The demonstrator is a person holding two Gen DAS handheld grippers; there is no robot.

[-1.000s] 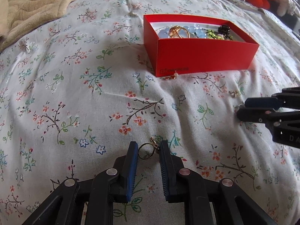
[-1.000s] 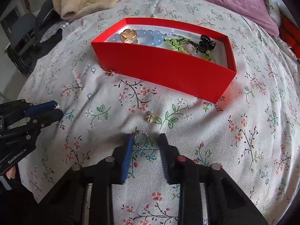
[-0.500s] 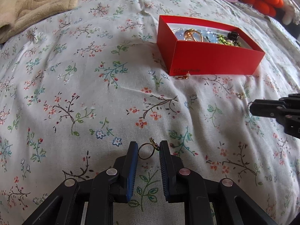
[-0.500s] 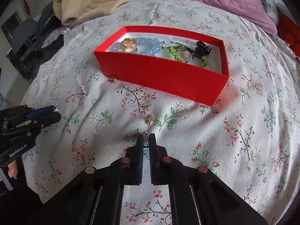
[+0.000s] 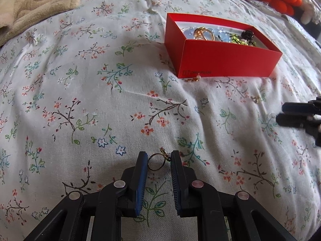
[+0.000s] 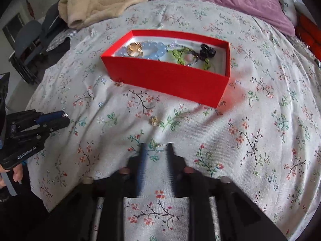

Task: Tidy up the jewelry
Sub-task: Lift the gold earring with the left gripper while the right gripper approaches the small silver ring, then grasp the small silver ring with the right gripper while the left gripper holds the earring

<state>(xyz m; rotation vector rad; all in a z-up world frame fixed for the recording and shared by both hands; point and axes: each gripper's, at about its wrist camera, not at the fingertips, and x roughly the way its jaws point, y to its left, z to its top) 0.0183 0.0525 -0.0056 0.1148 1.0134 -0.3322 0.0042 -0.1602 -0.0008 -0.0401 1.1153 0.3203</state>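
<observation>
A red box point(image 5: 220, 64) point(image 6: 166, 80) on the flowered bedspread holds a blue bead bracelet point(image 6: 154, 49), a gold piece, green beads and a black item. My left gripper point(image 5: 158, 156) is shut on a thin gold ring point(image 5: 156, 163), held just above the cloth; it also shows at the left edge of the right wrist view point(image 6: 64, 118). My right gripper point(image 6: 156, 146) is blurred, its jaws opening, with a small silver ring point(image 6: 160, 146) between the tips, close to the right finger. In the left wrist view the right gripper point(image 5: 284, 113) reaches in from the right.
A small earring point(image 5: 193, 79) point(image 6: 119, 83) lies against the box's front wall. A gold charm point(image 5: 256, 98) point(image 6: 154, 120) lies on the bedspread between box and right gripper. A beige blanket point(image 6: 100, 0) and purple pillow point(image 6: 220, 0) lie behind. The bed's edge drops off at left point(image 6: 36, 92).
The right jaws closed together at the small silver ring, then sprang apart again. The left gripper has kept its grip on the gold ring.
</observation>
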